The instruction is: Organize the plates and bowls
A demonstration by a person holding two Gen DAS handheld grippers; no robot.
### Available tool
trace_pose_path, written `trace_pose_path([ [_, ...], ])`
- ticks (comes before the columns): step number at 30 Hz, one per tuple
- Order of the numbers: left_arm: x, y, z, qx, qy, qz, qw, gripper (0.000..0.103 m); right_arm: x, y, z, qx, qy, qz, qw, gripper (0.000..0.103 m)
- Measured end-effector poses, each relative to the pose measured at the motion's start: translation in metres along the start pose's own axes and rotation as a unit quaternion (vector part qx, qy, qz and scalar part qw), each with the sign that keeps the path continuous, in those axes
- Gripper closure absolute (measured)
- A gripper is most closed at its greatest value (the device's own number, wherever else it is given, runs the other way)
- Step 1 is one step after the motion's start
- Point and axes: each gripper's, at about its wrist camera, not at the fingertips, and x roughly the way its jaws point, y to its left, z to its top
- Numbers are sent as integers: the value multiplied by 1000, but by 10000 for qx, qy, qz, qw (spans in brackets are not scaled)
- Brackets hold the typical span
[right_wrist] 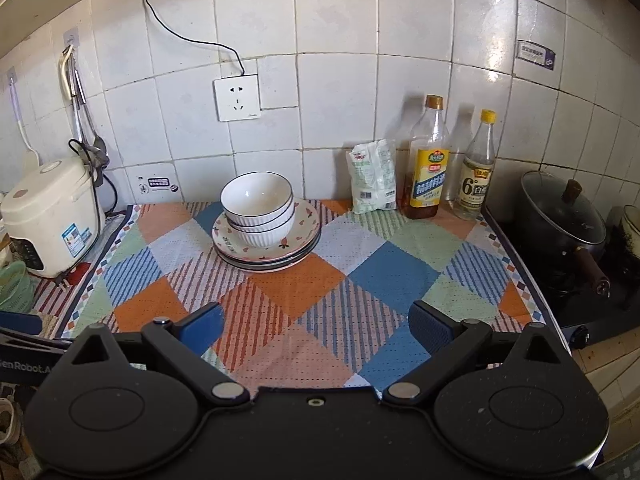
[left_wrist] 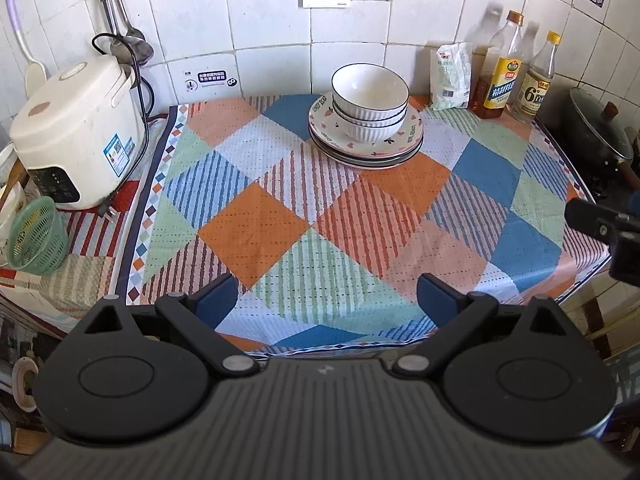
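Table (left_wrist: 360, 216) cloth-covered. Plates (left_wrist: 366, 142) stacked at back, bowls (left_wrist: 370, 98) nested on top. Left hand-held gripper (left_wrist: 326, 300), right hand-held gripper (right_wrist: 316, 324): both spread, empty, well short of stack. Judgement: stacking looks done; nothing left but withdrawal.

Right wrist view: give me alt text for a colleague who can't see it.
Three nested white bowls sit on stacked plates on a patchwork tablecloth, far beyond the open, empty right gripper. Rice cooker left; two bottles and a lidded pot right.

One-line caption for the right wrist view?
Open right gripper held back from three nested bowls on stacked plates atop a patchwork cloth.
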Motion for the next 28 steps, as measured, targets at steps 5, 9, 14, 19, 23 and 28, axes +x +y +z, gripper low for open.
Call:
trace_pose_path([
  [5, 2, 4, 4, -115, -3, 31, 9999, 6, 2, 0, 2, 2, -18, -14, 10000, 3],
  [9, 5, 8, 7, -247, 25, 31, 9997, 6, 5, 1, 0, -38, -1, -67, 10000, 3],
  [14, 9, 6, 10, -156, 26, 138, 9998, 4, 11, -2, -1, 35, 69, -85, 9999, 3],
  [19, 10, 4, 11, -166, -106, 173, 9997, 0, 15, -1, 0, 12, 68, -130, 9999, 3],
  [23, 11, 4, 13, -132, -102, 203, 9997, 0, 17, -1, 1, -5, 78, -165, 9998, 3],
  [28, 10, 7, 15, -133, -102, 232, 9996, 0, 20, -1, 2, 81, 101, -142, 9998, 3],
])
